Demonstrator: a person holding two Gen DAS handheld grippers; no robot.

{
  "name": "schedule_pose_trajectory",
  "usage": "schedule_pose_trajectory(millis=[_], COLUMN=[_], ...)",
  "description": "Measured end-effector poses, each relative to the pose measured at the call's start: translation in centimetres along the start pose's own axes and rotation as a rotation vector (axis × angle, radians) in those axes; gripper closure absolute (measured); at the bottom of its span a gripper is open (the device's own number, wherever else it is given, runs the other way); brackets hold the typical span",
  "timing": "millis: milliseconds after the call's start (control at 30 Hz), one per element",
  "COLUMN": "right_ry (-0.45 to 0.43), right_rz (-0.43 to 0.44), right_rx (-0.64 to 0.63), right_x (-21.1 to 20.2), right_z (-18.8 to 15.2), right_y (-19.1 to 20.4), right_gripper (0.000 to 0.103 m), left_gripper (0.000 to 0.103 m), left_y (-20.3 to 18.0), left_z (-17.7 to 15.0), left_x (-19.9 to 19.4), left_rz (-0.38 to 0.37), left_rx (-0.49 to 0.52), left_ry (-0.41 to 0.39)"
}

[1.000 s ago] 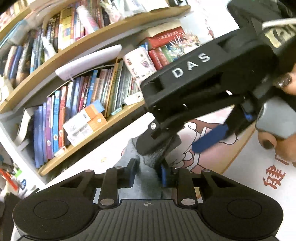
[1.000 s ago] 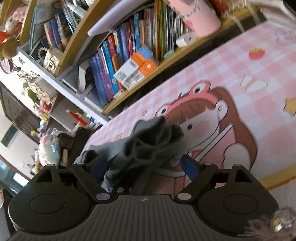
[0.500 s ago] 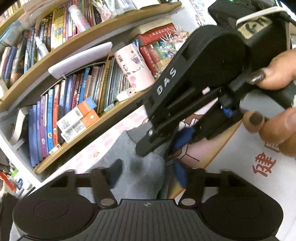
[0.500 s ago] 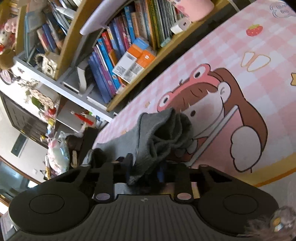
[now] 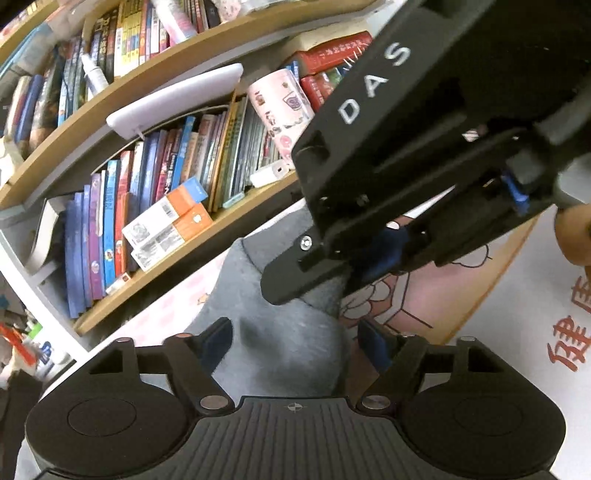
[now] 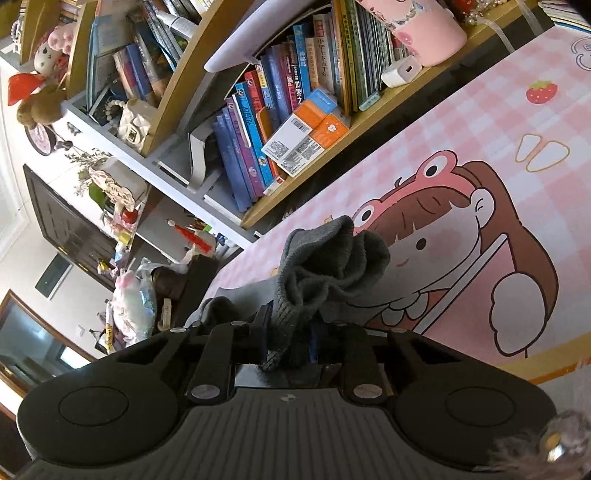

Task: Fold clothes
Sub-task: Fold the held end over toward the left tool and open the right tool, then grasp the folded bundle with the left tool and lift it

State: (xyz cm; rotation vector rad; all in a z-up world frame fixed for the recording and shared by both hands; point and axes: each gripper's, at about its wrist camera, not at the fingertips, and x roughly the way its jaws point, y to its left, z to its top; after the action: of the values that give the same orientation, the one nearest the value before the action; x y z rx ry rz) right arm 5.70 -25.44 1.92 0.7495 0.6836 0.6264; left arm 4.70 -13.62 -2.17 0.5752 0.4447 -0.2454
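A grey knit garment point(image 5: 284, 347) lies on the pink cartoon mat point(image 6: 480, 192). My left gripper point(image 5: 295, 343) is open, its jaws apart on either side of the grey cloth. My right gripper point(image 6: 288, 339) is shut on a bunched edge of the grey garment point(image 6: 325, 273) and holds it lifted off the mat. In the left wrist view the right gripper's black body point(image 5: 424, 147) fills the upper right, its tip on the cloth just ahead of my left fingers.
A wooden bookshelf point(image 5: 155, 192) full of books stands close behind the table's far edge. A pink mug point(image 6: 417, 26) and white charger point(image 6: 400, 72) sit on the shelf. A white sheet with red characters point(image 5: 561, 332) lies at the right.
My left gripper has opened and let go of the grey cloth. My right gripper has shut on the bunched cloth and lifted it a little.
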Motion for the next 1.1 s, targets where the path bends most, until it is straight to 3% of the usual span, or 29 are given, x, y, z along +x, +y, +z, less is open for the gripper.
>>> schedule_pose_trajectory(millis=[67, 233, 367, 433, 933, 1100], right_ry=[0.000, -0.024, -0.065, -0.073, 0.014, 0.017], right_rz=[0.001, 0.037, 0.085, 0.102, 0.015, 0.005], right_rx=[-0.007, -0.012, -0.035, -0.053, -0.159, -0.174], right_x=[0.0, -0.5, -1.2, -1.3, 0.6, 0.6], right_z=[0.0, 0.0, 0.1, 0.1, -1.2, -1.4], right_y=[0.0, 0.2, 0.7, 1.0, 1.8, 2.0], right_gripper=[0.084, 0.069, 0.052, 0.049, 0.046, 0.046], left_gripper=[0.068, 0.083, 0.085, 0.085, 0.086, 0.086], left_y=[0.0, 0.9, 4.0, 5.8, 16.0, 20.6], left_z=[-0.1, -0.1, 0.0, 0.1, 0.2, -1.9], left_x=[0.0, -0.3, -0.8, -1.3, -7.8, -10.1], left_rz=[0.002, 0.002, -0.016, -0.017, 0.028, 0.071], left_rx=[0.009, -0.017, -0.152, -0.220, -0.514, -0.689], left_ry=[-0.008, -0.038, -0.069, -0.089, -0.266, -0.325])
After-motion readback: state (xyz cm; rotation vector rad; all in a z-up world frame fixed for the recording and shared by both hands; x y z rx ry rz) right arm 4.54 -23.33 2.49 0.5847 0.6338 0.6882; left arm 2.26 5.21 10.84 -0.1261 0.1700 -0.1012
